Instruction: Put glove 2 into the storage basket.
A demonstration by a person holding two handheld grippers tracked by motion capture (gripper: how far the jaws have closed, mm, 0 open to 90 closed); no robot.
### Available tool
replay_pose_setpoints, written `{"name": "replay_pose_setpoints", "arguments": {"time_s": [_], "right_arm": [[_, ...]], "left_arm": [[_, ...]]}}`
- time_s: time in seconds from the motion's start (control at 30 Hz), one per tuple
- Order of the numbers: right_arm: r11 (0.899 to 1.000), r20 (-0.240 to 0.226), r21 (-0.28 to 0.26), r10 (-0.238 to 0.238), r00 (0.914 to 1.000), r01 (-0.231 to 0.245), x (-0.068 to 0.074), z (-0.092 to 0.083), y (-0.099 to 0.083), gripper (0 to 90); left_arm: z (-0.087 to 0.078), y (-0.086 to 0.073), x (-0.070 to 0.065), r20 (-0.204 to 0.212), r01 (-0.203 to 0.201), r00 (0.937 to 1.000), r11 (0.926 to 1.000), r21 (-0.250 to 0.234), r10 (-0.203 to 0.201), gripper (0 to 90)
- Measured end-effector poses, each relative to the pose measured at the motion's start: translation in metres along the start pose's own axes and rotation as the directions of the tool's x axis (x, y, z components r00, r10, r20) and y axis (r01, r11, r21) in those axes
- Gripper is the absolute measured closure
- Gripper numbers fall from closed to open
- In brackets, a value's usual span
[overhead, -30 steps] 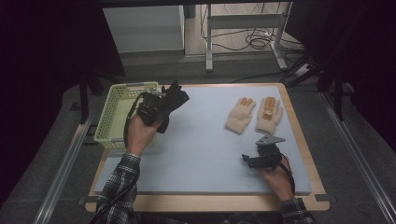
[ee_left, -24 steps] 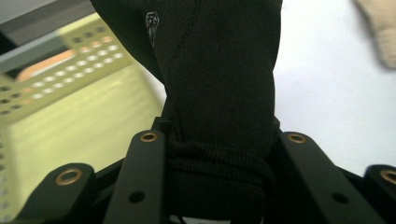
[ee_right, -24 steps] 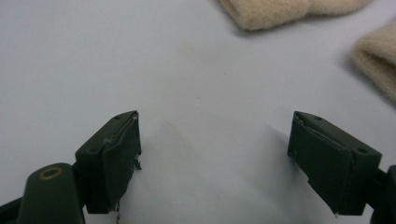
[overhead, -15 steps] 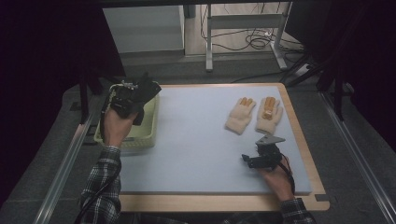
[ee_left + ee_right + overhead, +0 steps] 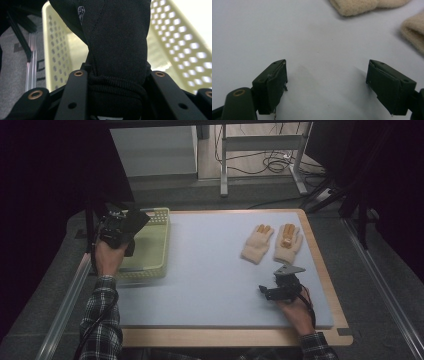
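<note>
Step in hand: you are carrying a black fabric glove (image 5: 117,42) to the pale yellow perforated plastic basket (image 5: 155,255) at the table's left edge; judging by the scene, the job is sorting gloves into that basket.
Left gripper (image 5: 131,222): your jaws are clamped on the black fabric glove at its ribbed cuff, and the glove's body stands out ahead of them.
Where the glove is: in the air over the basket's left part, apart from its floor as far as the left gripper view shows.
Right gripper (image 5: 327,85): your jaws stand wide apart with nothing between them, low over the light blue table mat (image 5: 210,270).
Basket contents: the floor and walls you can see are bare; the glove hides the middle.
Waiting items: two cream knitted gloves with orange fingertips (image 5: 272,242) lie side by side on the mat, just beyond your right gripper.
Next move: lower the glove until it hangs inside the walls, then part the jaws so it drops clear of the rim.
Watch for: the cuff snagging on a pad as you let go.
</note>
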State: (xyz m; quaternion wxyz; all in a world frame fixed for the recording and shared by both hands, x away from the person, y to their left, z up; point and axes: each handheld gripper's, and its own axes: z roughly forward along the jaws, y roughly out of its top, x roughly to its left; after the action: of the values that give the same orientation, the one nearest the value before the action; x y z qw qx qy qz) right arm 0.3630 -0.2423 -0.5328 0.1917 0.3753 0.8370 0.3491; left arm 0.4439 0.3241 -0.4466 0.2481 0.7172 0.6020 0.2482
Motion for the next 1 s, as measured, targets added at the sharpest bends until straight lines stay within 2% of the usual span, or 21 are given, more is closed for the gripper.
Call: {"name": "replay_pose_setpoints", "arguments": {"time_s": [0.07, 0.27, 0.5, 0.73, 0.83, 0.93, 1.0], "right_arm": [[1.0, 0.0, 0.0, 0.0, 1.0, 0.0, 0.0, 0.0, 0.0, 16.6], [1.0, 0.0, 0.0, 0.0, 1.0, 0.0, 0.0, 0.0, 0.0, 16.6], [1.0, -0.001, -0.001, 0.0, 1.0, 0.0, 0.0, 0.0, 0.0, 16.6], [1.0, 0.0, 0.0, 0.0, 1.0, 0.0, 0.0, 0.0, 0.0, 16.6], [1.0, -0.001, -0.001, 0.0, 1.0, 0.0, 0.0, 0.0, 0.0, 16.6], [1.0, 0.0, -0.001, 0.0, 1.0, 0.0, 0.0, 0.0, 0.0, 16.6], [1.0, 0.0, 0.0, 0.0, 1.0, 0.0, 0.0, 0.0, 0.0, 16.6]], "left_arm": [[0.006, -0.003, 0.004, 0.001, 0.009, 1.0, 0.9999, 0.014, -0.009, 65.0], [0.023, -0.006, 0.008, -0.001, -0.004, 1.0, 0.998, 0.062, 0.004, 63.3], [0.041, -0.006, 0.01, -0.013, -0.017, 0.9997, 0.9895, 0.144, 0.019, 61.6], [0.055, -0.007, 0.012, -0.018, -0.003, 0.9998, 0.9818, 0.19, 0.006, 59.7], [0.06, -0.007, 0.013, -0.018, 0.002, 0.9998, 0.977, 0.213, 0.002, 54.6], [0.062, -0.008, 0.011, -0.044, -0.028, 0.9983, 0.9739, 0.225, 0.039, 40.8], [0.06, -0.007, 0.01, -0.046, -0.036, 0.9978, 0.9746, 0.221, 0.047, 34.4]]}}
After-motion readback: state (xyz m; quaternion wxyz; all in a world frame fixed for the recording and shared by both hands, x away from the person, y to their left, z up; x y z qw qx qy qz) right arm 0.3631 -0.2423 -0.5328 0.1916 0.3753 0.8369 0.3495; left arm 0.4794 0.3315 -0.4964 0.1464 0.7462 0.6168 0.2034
